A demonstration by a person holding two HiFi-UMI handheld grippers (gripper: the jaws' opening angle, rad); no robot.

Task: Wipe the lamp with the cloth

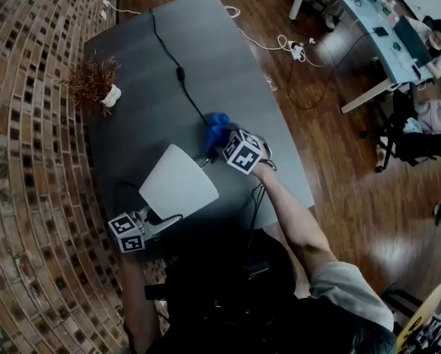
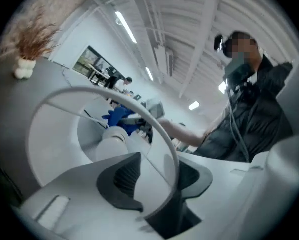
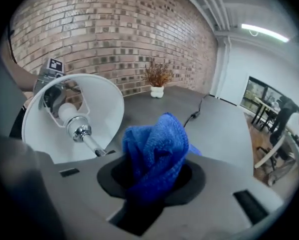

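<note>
Though my cloth (image 3: pixel 157 144) is near the lamp (image 1: pixel 178 181), progress: wiping not begun, I judge.
Left tongs (image 2: pixel 157 179): apart around shade (image 2: pixel 49 139).
Right tongs (image 3: pixel 152 176): clamped on cloth.

On the table (image 1: pixel 228 72) the lamp (image 1: pixel 178 181) sits between left gripper (image 1: pixel 165 220) and cloth (image 1: pixel 216 127), the plant (image 1: pixel 95 80) behind it.

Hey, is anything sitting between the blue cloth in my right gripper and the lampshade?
Nothing visible does. The blue cloth in the right gripper faces the white lampshade across bare grey table. The left gripper straddles the shade's far rim, off that path.
</note>
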